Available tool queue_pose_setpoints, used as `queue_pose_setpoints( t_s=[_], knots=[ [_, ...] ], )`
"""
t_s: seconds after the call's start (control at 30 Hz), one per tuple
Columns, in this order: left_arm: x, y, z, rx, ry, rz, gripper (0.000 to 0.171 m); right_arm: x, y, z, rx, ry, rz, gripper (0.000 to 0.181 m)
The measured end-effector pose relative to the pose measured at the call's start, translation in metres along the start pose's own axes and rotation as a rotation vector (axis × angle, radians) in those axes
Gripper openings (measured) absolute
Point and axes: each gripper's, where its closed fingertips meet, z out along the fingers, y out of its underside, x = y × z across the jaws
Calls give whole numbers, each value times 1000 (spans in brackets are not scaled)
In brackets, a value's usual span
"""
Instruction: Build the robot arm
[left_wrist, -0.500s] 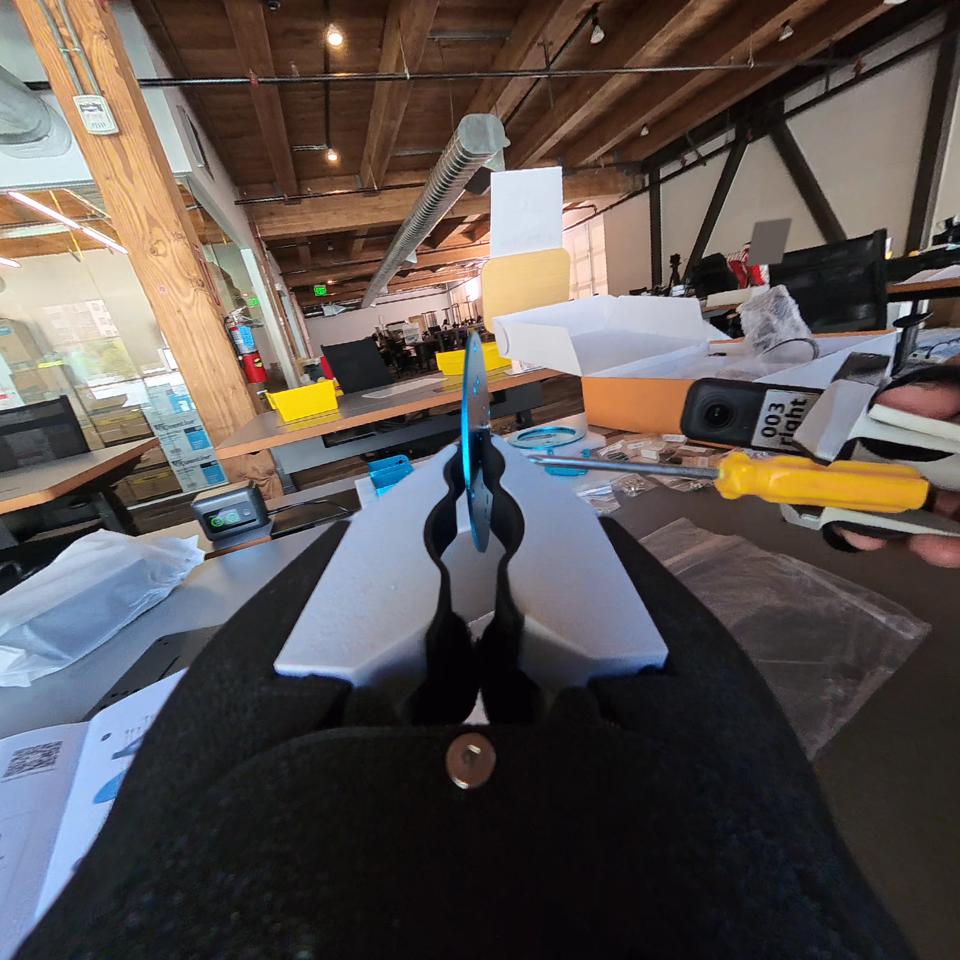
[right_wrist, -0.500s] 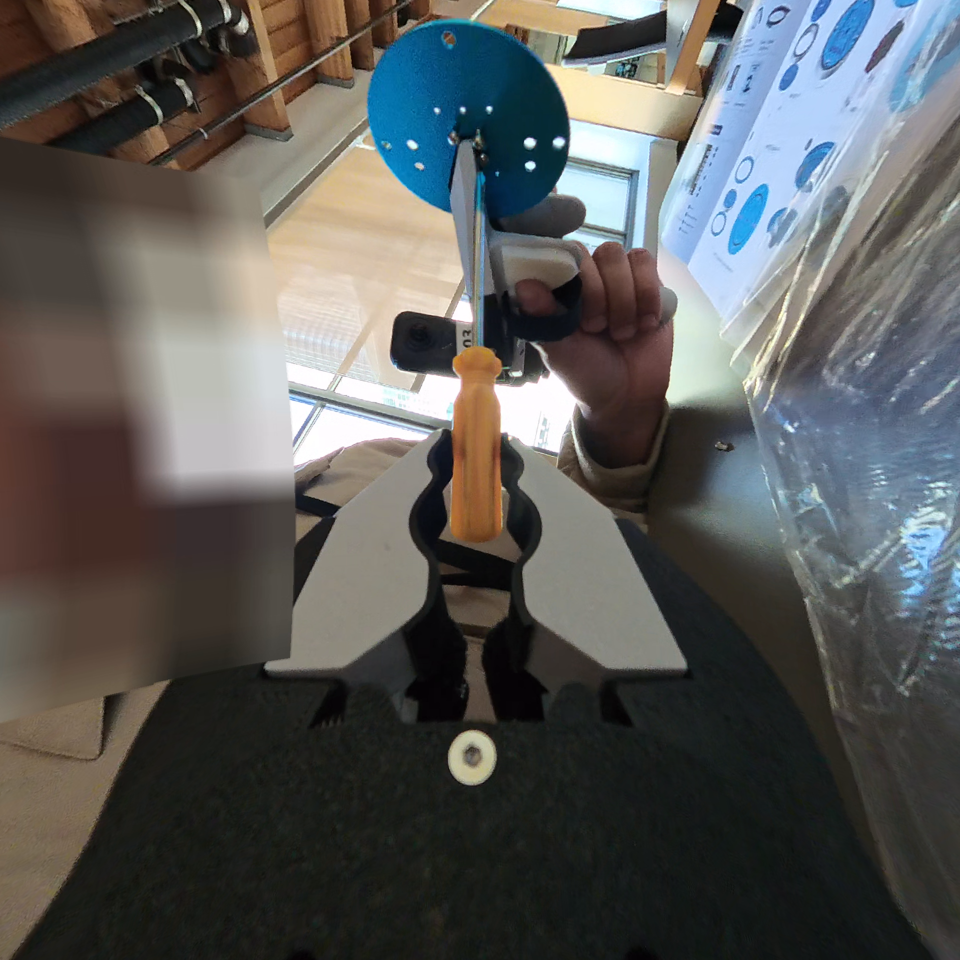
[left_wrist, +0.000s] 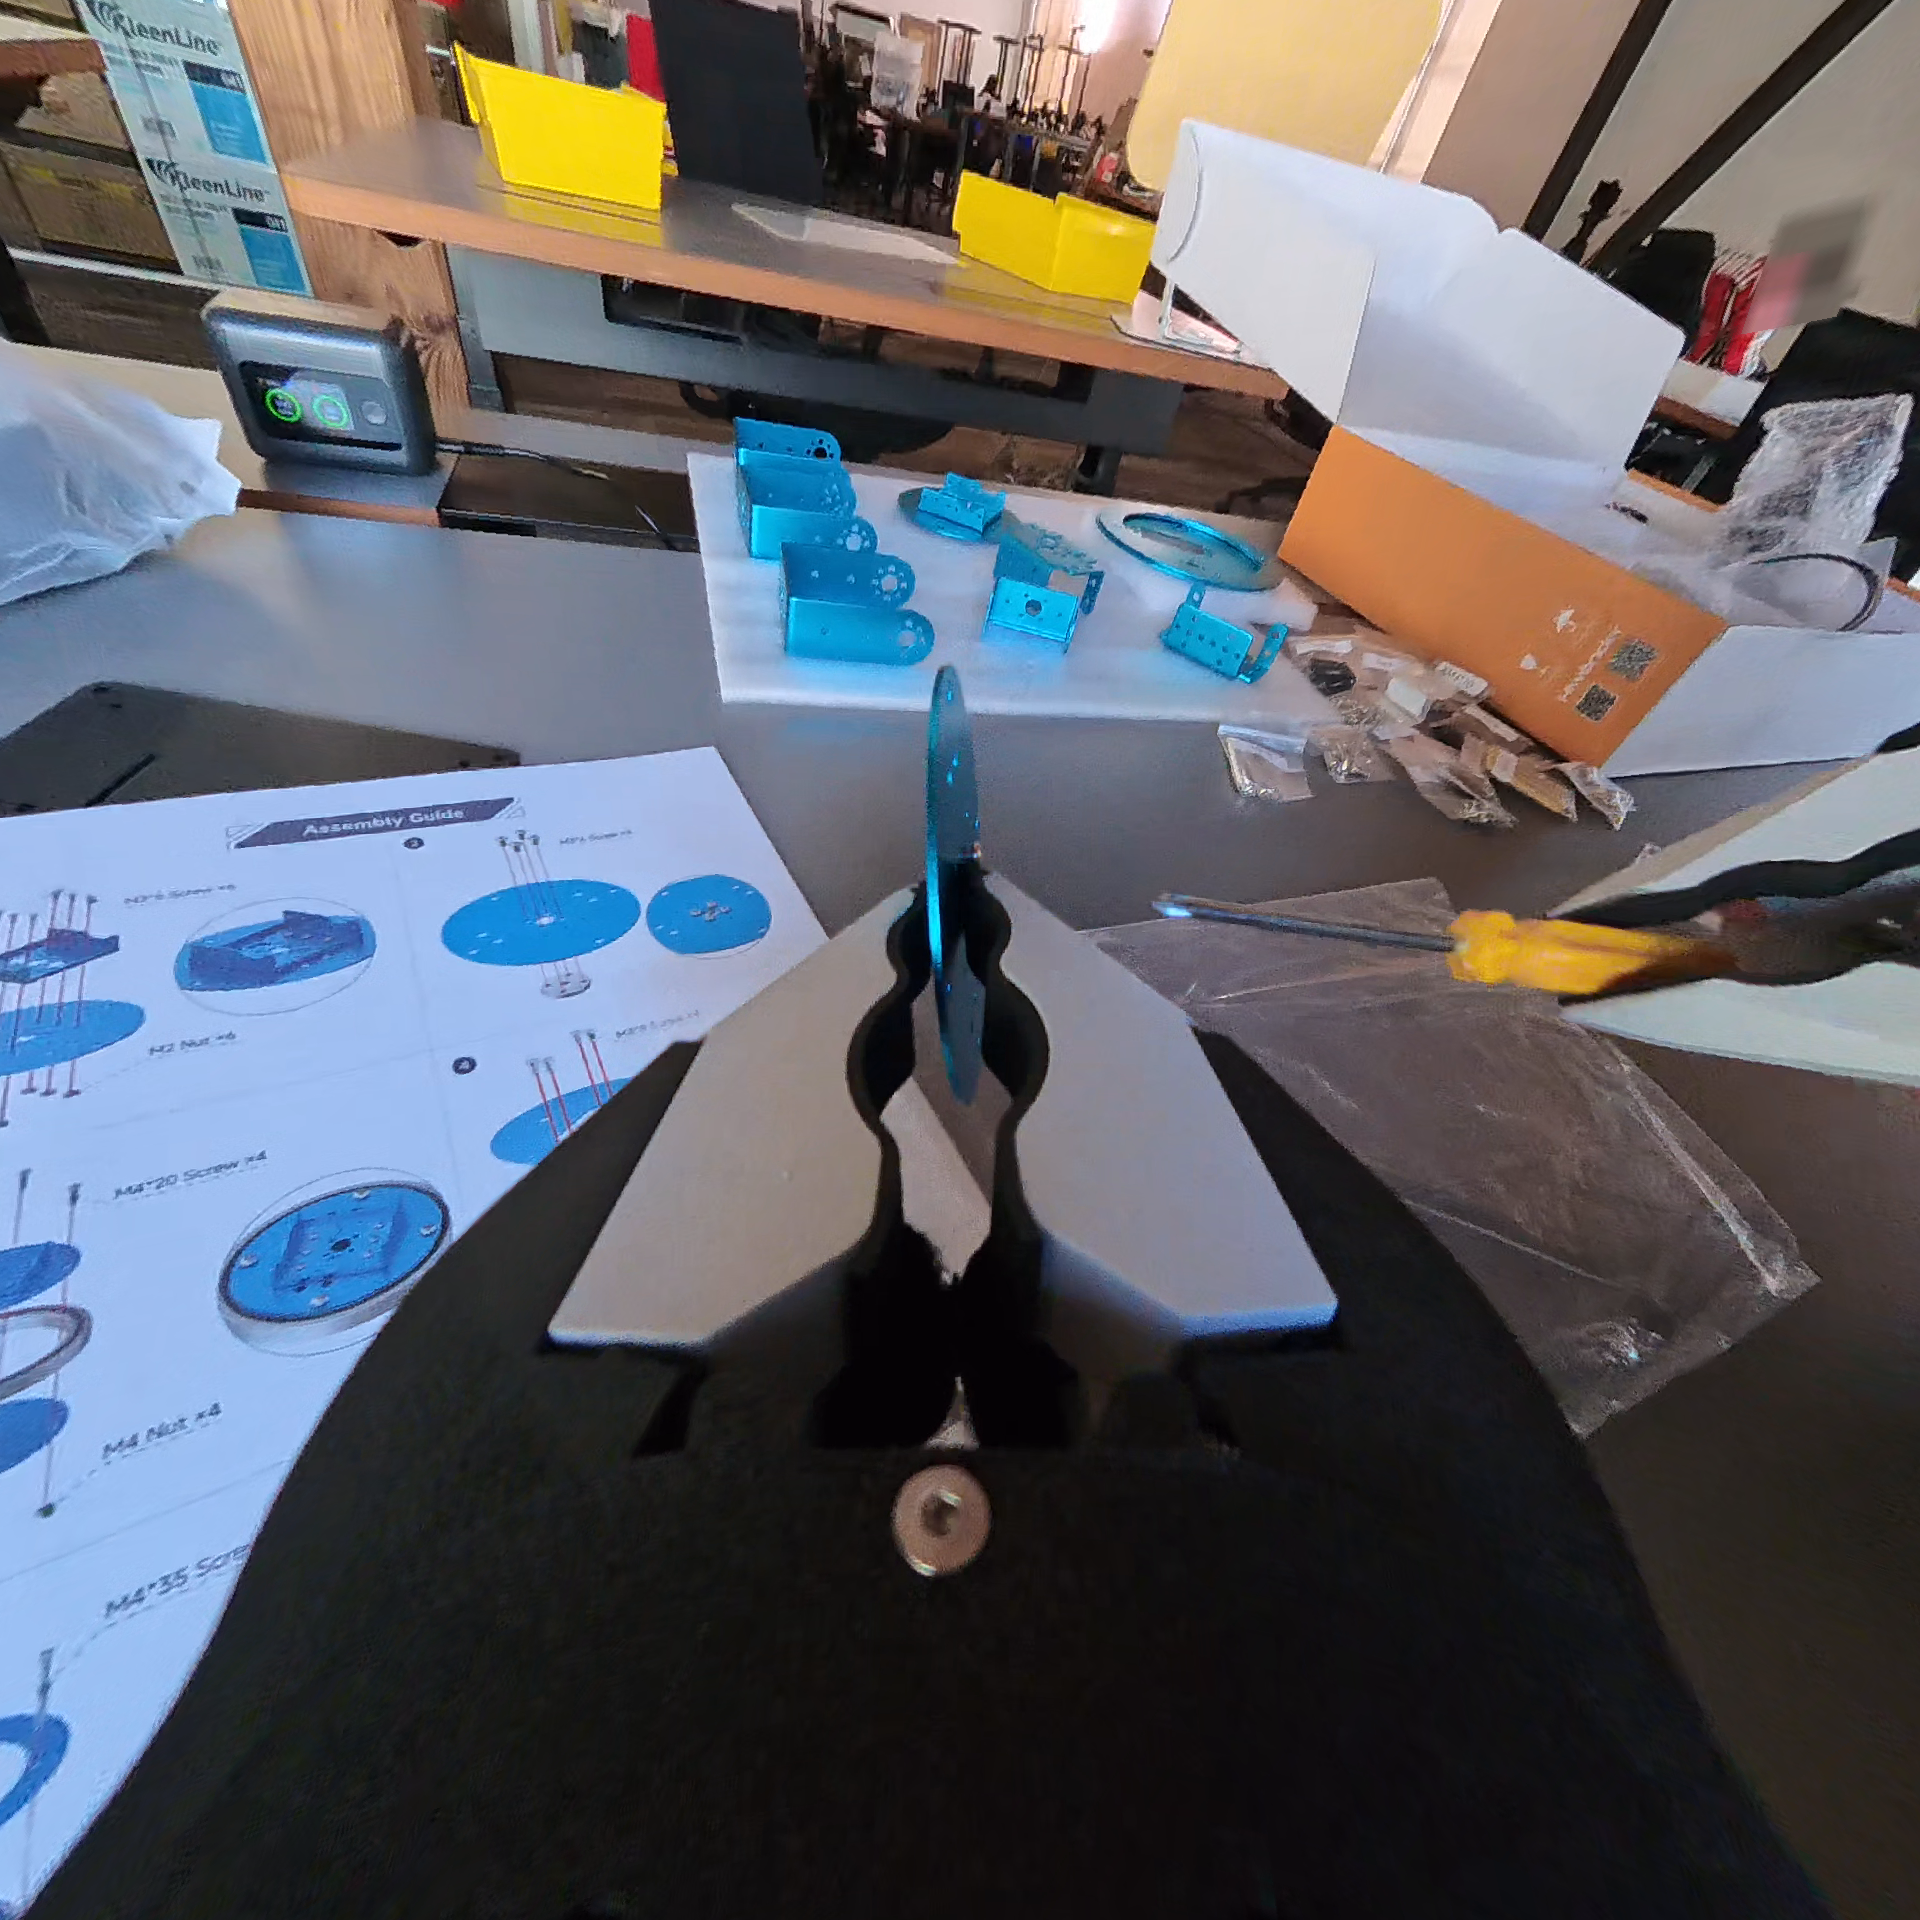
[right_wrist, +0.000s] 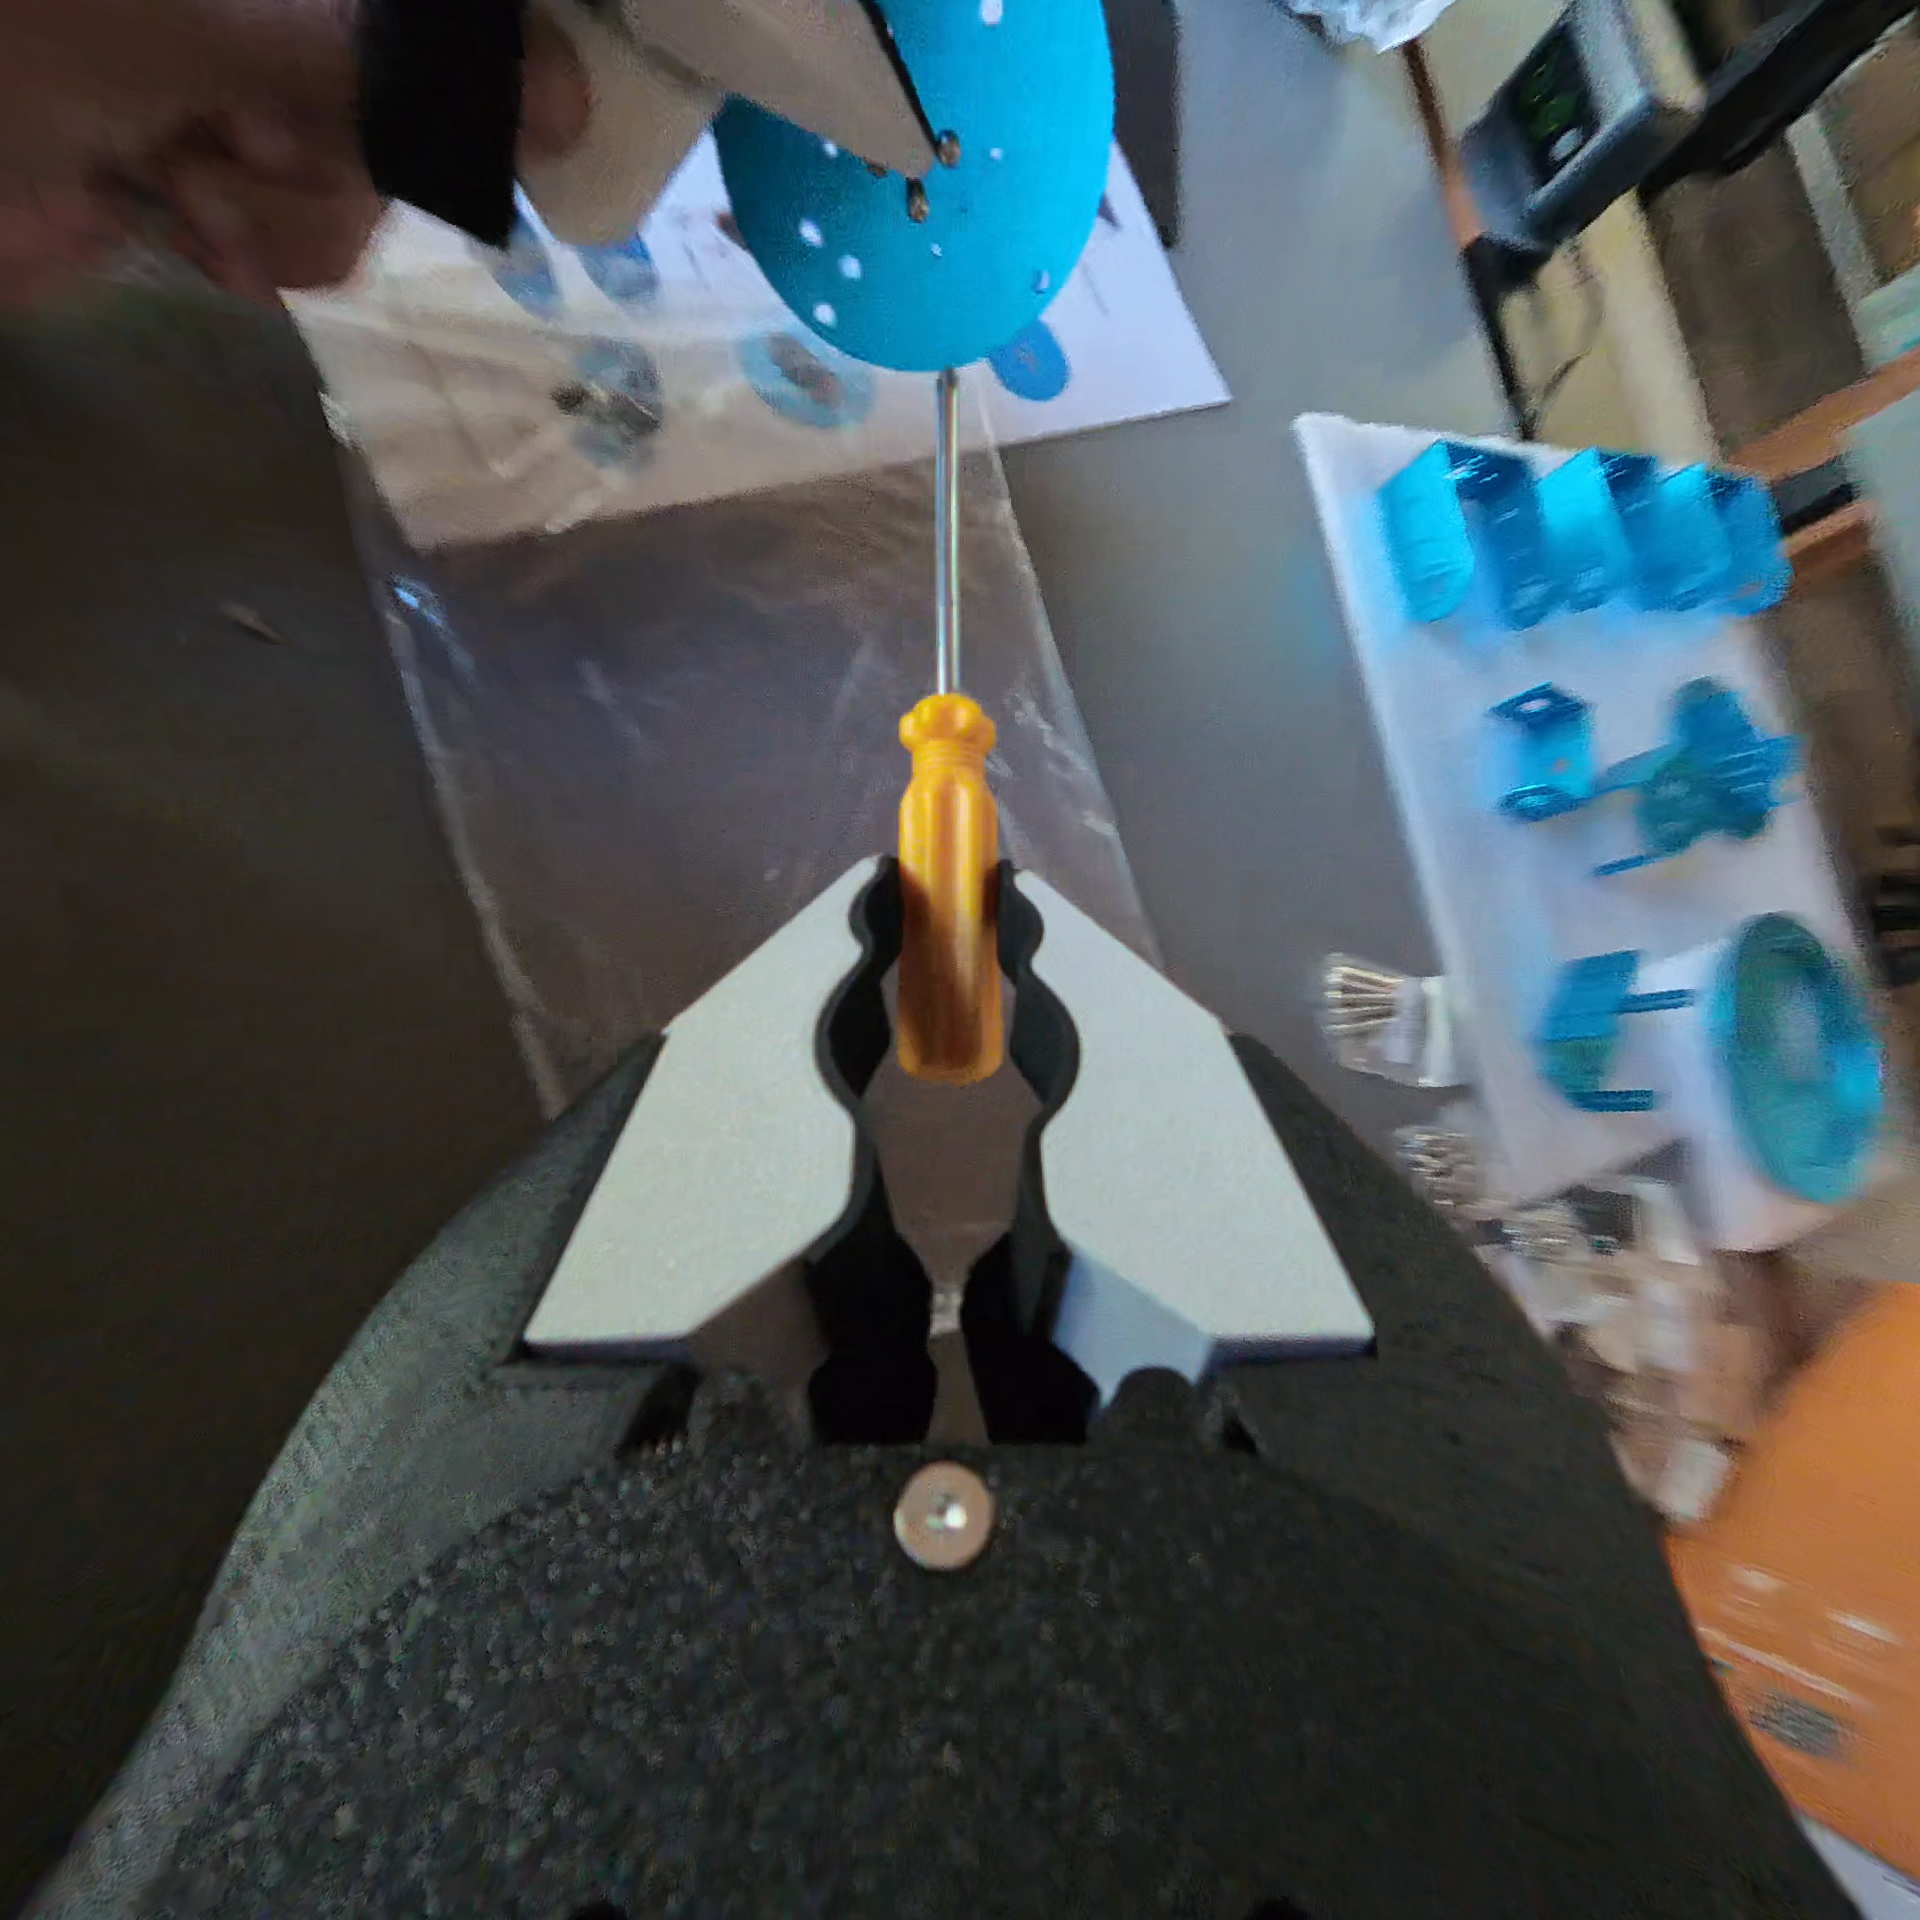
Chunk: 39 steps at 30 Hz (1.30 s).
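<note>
Both grippers have tipped down from the ceiling beams toward the tabletop (left_wrist: 520, 623). Past the left gripper (left_wrist: 951, 914) the assembly guide sheet (left_wrist: 364, 987) and the blue brackets (left_wrist: 831, 561) on white foam have come into sight. The screwdriver (right_wrist: 948, 727) in the right gripper (right_wrist: 948, 883) has backed away from the blue disc (right_wrist: 925, 229); its tip, earlier at the disc's centre, now sits at the disc's lower edge.

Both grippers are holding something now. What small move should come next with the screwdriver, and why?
Probably ease the screwdriver tip toward a screw head on the blue disc: the right gripper clamps its handle, the left gripper holds the disc edge-on, and the tip sits off the screws.
</note>
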Motion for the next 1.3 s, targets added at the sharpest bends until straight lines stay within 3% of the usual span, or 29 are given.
queue_pose_setpoints(
  t_s=[0.2, 0.5, 1.3],
  knots=[
    [0, 5, 2, -33, -48, 79, 5, -2, -7, 15, -48, 125, -175, 17],
    [3, 7, 4, -45, -55, 111, 5, -2, -20, 16, -31, 144, -167, 17],
    [5, 6, 4, -43, -49, 115, 5, -2, -20, 18, -39, 134, -153, 17]
  ],
)
